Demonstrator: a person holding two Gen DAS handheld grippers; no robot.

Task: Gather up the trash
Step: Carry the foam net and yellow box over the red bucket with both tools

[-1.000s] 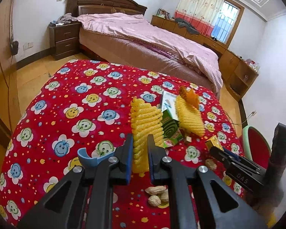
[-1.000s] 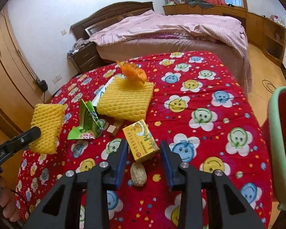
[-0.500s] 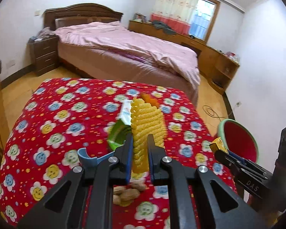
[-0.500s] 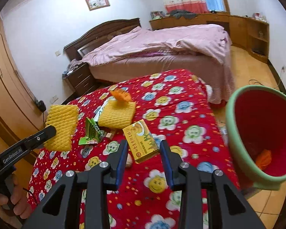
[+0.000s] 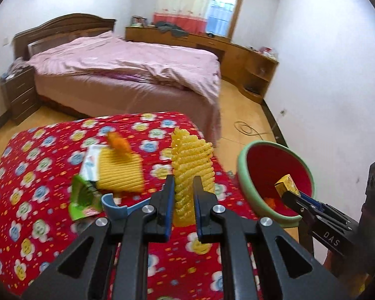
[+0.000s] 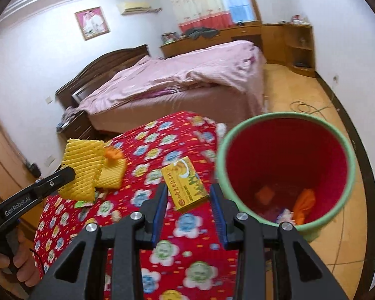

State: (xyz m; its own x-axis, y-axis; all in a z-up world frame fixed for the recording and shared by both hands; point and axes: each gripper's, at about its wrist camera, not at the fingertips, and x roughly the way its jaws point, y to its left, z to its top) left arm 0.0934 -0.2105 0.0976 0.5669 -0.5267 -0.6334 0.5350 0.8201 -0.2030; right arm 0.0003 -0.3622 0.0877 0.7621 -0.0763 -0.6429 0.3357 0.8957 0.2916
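Holding orange scraps: red bin (image 6: 285,155).

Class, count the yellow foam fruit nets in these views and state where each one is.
2. One foam net is clamped in the left gripper; the other foam net lies on the red blanket, beneath orange peel.

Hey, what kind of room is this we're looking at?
Almost certainly a home bedroom: a large bed with a rumpled pink cover and dark wooden headboard, a nightstand beside it, and a curtained window above a long wooden sideboard.
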